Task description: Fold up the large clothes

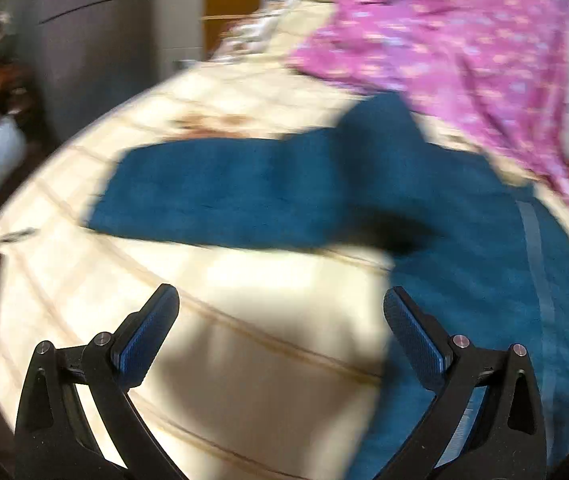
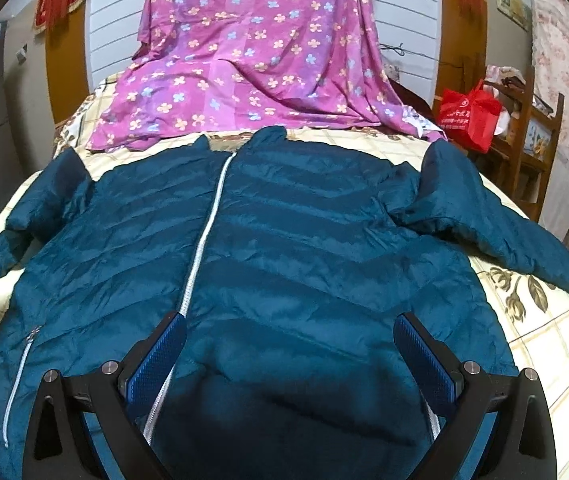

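Note:
A teal quilted jacket (image 2: 284, 240) lies flat, front up, on the cream patterned bed (image 2: 544, 340), zipper closed, both sleeves spread out to the sides. My right gripper (image 2: 290, 332) is open and empty, hovering above the jacket's lower front near the hem. In the blurred left wrist view the jacket's left sleeve (image 1: 224, 196) stretches across the bed (image 1: 244, 360). My left gripper (image 1: 280, 304) is open and empty over bare bedspread, just below that sleeve, left of the jacket's body.
A purple flowered sheet (image 2: 252, 60) lies at the head of the bed, beyond the collar; it also shows in the left wrist view (image 1: 444, 40). A red bag (image 2: 470, 114) and a wooden shelf (image 2: 524, 140) stand to the right. A grey wall (image 1: 96, 40) is left.

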The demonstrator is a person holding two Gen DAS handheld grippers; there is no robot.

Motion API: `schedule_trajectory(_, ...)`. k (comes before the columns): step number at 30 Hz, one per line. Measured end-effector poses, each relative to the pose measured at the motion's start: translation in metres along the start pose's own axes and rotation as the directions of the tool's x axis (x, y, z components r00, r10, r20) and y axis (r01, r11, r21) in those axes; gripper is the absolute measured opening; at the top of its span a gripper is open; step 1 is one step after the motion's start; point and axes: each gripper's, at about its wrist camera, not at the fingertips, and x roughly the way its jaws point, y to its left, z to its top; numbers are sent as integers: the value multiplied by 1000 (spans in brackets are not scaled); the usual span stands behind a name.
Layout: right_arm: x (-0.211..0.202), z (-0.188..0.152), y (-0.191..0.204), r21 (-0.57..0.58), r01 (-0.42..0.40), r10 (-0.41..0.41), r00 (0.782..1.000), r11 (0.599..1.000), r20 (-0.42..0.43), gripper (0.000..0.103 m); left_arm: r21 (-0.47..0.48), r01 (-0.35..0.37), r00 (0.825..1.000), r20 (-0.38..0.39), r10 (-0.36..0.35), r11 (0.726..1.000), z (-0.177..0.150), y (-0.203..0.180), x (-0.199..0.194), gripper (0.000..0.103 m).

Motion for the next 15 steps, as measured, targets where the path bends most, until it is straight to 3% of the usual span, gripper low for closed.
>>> schedule_trajectory(3,-3,-1,1,3,-3,3,1000,1000,-6,103,-16,-92,996,0,92,996,19,53,18,103)
schedule_trajectory(6,-4,-1,1,4,-1,1,1000,1000,-8,103,-97,-99,994,-45,95,990,38,109,42,103)
schedule_trajectory(9,-3,0,3,-6,-4,4,1000,1000,-11,103,-144,-105,992,-81,94,984,49,140,63,102)
schedule_trajectory(15,-1,1,8,-24,-17,16,1000,1000,-22,103,-216,5,987,-155,-39,976,57,164,107,98)
